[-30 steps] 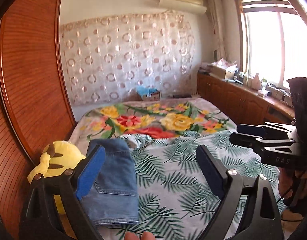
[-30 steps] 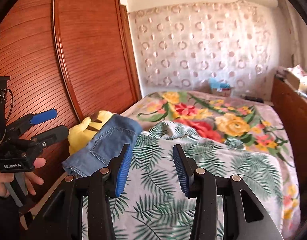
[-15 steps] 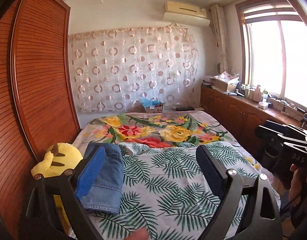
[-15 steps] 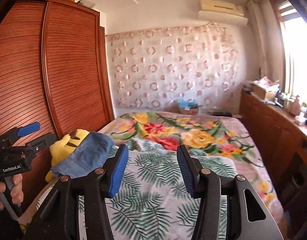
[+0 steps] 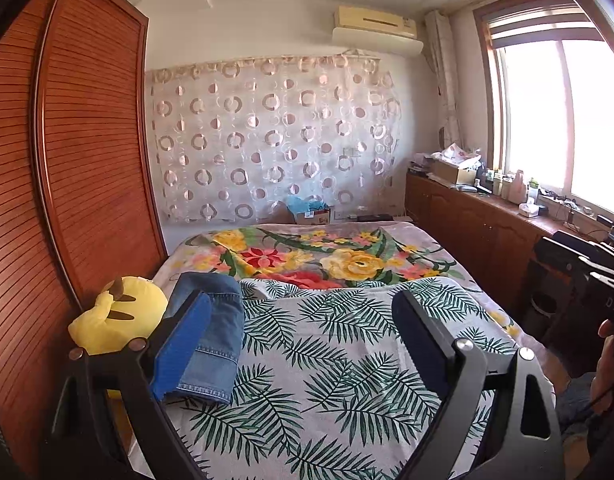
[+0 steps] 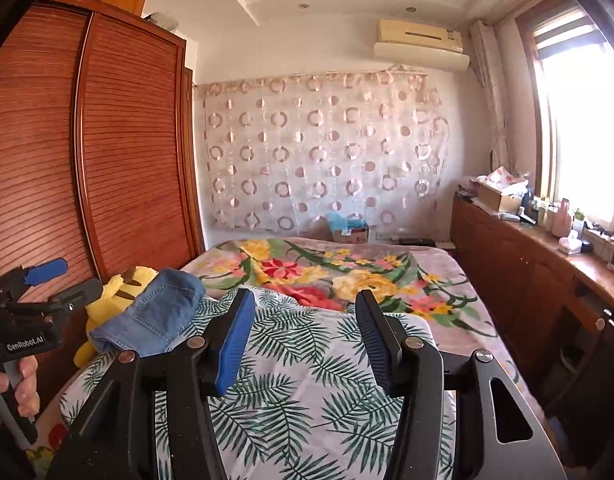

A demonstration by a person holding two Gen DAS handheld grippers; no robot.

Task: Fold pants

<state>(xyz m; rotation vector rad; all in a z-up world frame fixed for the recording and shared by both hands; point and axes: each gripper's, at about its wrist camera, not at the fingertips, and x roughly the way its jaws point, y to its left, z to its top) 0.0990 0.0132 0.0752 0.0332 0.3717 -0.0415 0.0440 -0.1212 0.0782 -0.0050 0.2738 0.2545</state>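
The blue denim pants (image 5: 211, 332) lie folded into a small stack on the left side of the bed, touching a yellow plush toy (image 5: 119, 316). My left gripper (image 5: 301, 304) is open and hangs over the leaf-print sheet (image 5: 347, 380); its left pad overlaps the pants in the picture but grips nothing. In the right wrist view the pants (image 6: 159, 316) sit left of my right gripper (image 6: 305, 300), which is open and empty above the sheet. The left gripper (image 6: 79, 278) shows at the far left, held by a hand (image 6: 11, 392), apart from the pants.
A wooden slatted wardrobe (image 5: 87, 180) runs close along the bed's left side. A floral blanket (image 5: 307, 256) covers the far half of the bed. Low wooden cabinets (image 5: 487, 232) with clutter line the right wall under the window. A cardboard box (image 5: 313, 214) stands beyond the bed.
Both grippers have drawn back from the bed, so the pants look smaller and farther off, and more ceiling shows. The right jaws have widened a little. The pants have stayed put.
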